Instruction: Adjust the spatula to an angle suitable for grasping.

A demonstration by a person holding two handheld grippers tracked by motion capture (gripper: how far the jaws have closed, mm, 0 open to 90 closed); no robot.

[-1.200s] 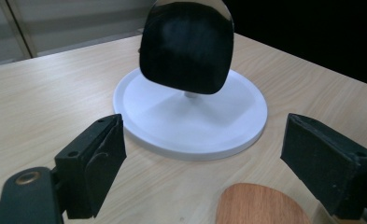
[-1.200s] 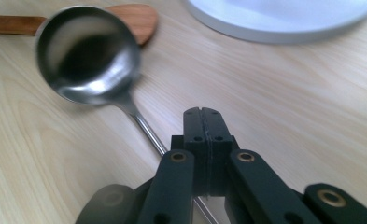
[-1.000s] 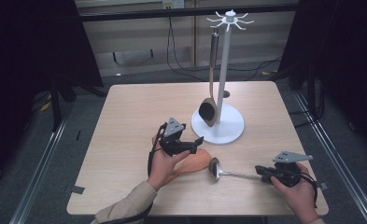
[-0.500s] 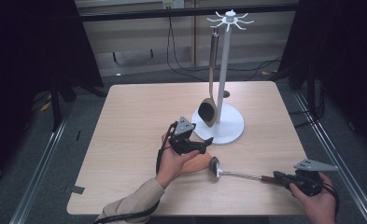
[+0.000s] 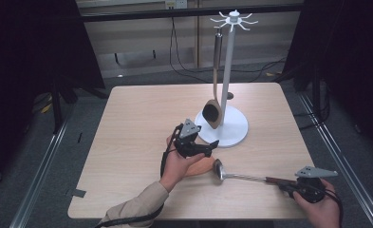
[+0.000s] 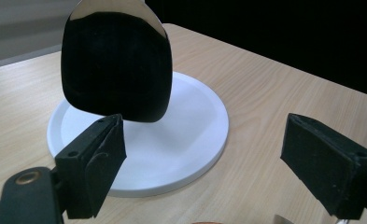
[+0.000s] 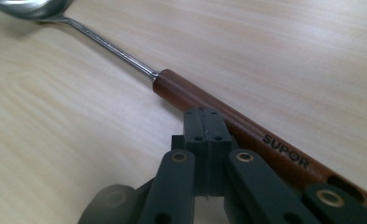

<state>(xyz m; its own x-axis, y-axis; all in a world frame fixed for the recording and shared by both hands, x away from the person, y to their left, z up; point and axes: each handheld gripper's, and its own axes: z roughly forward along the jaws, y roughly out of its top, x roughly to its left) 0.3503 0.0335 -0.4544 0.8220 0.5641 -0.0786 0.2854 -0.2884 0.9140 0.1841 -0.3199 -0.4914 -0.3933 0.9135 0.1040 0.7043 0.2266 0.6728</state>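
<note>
A steel ladle lies on the table, its bowl [image 5: 218, 169] to the left and its brown handle [image 5: 276, 181] pointing right. In the right gripper view, my right gripper [image 7: 208, 119] is shut with nothing between its jaws. The ladle's handle [image 7: 228, 114] runs along just beside them. In the high view, the right gripper [image 5: 288, 186] sits at the handle's end near the front right corner. My left gripper [image 5: 209, 146] is open, hovering in front of the white stand's base [image 5: 231, 135]. In the left gripper view, the left gripper [image 6: 204, 133] faces a hanging black spoon head [image 6: 118, 60].
The white stand's pole [image 5: 228, 71] rises to a ring of hooks [image 5: 234, 20], and the black-headed spoon [image 5: 211, 113] hangs from one. A rounded wooden piece [image 5: 202, 166] lies under my left hand. The table's right edge [image 5: 312, 156] is close to my right hand.
My right gripper has slid to the right along the ladle's handle toward the table's corner, while the ladle stayed put. The left gripper has edged slightly to the right.
</note>
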